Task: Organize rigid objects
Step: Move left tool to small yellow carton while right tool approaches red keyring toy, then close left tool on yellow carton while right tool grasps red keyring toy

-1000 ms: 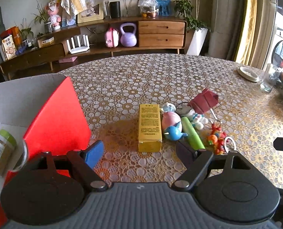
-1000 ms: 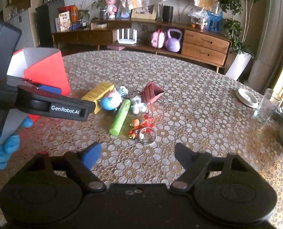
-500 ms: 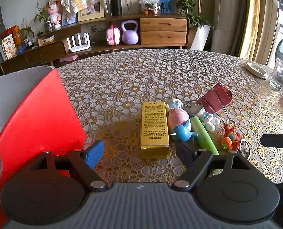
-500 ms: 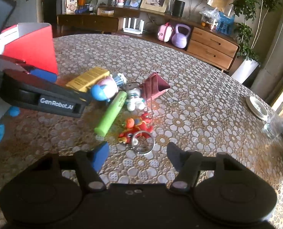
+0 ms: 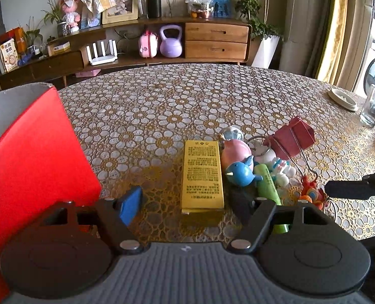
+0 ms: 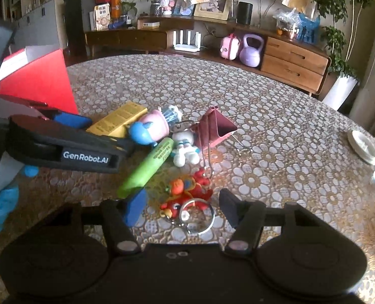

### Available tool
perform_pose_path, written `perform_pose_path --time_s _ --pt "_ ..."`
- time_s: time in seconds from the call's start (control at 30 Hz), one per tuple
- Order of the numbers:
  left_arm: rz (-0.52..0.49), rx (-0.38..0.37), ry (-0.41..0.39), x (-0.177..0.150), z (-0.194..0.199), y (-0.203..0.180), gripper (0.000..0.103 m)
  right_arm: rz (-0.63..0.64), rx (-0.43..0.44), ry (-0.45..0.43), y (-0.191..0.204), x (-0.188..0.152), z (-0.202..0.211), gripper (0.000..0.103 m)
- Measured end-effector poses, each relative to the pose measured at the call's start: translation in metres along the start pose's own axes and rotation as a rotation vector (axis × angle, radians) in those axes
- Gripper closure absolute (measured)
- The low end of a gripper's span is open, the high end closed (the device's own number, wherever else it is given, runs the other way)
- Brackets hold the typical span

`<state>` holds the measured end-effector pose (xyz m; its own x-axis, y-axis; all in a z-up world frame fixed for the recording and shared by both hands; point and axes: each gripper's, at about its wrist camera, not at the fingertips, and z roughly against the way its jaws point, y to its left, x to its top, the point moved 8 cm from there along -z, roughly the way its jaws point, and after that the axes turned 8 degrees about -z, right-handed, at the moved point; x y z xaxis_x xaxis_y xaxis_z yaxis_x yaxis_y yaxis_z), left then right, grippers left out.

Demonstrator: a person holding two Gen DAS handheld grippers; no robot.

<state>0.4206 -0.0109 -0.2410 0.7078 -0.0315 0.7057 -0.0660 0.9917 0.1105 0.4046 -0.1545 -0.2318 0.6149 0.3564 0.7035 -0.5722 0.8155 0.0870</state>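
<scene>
A yellow box (image 5: 202,174) lies on the table, its near end between the open fingers of my left gripper (image 5: 187,202). Beside it lie a pink and blue toy (image 5: 238,162), a green tube (image 5: 267,183), a white figure (image 5: 281,168), a dark red binder clip (image 5: 293,135) and a red keychain toy (image 5: 310,193). My right gripper (image 6: 183,209) is open, with the red keychain toy (image 6: 187,193) and its ring (image 6: 196,216) between its fingers. The yellow box (image 6: 118,119), the green tube (image 6: 147,167) and the clip (image 6: 215,128) lie beyond.
A red open box (image 5: 35,157) stands at the left of the table; it also shows in the right wrist view (image 6: 38,83). A glass (image 5: 373,109) and a small dish (image 5: 343,98) stand at the far right. A sideboard (image 5: 162,43) is behind the table.
Both grippers have moved forward and down toward the pile. The yellow box now lies between the left fingers, the keychain toy between the right fingers. The inside of the red box has left the view.
</scene>
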Motion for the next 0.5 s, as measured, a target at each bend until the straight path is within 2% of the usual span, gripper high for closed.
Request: perform_pose_path --time_s 0.17,0.2,0.27,0.33,0.37,0.5 --pt "-0.014 -0.013 -0.010 0.0058 -0.0029 -0.0027 0.045 0.004 0.005 -0.016 0.0013 0.0012 -0.0008 0.041" --pt "-0.017 -0.016 -0.011 0.0068 -0.0034 -0.0033 0.047 0.003 0.013 -0.017 0.0019 0.0015 -0.0006 0.045" --pt "-0.025 -0.024 -0.012 0.0082 -0.0035 -0.0048 0.061 0.003 0.012 -0.020 0.0026 0.0018 0.0001 0.049" --pt "-0.034 -0.033 -0.011 0.0086 -0.0025 -0.0067 0.069 -0.003 0.006 -0.023 0.0025 0.0018 0.0015 0.056" --pt "-0.038 -0.036 -0.009 0.0085 -0.0020 -0.0077 0.071 -0.002 -0.008 -0.024 0.0018 0.0018 0.0027 0.063" --pt "-0.051 -0.030 -0.005 0.0062 0.0025 -0.0101 0.072 -0.032 -0.014 -0.019 -0.0008 -0.0006 0.0090 0.065"
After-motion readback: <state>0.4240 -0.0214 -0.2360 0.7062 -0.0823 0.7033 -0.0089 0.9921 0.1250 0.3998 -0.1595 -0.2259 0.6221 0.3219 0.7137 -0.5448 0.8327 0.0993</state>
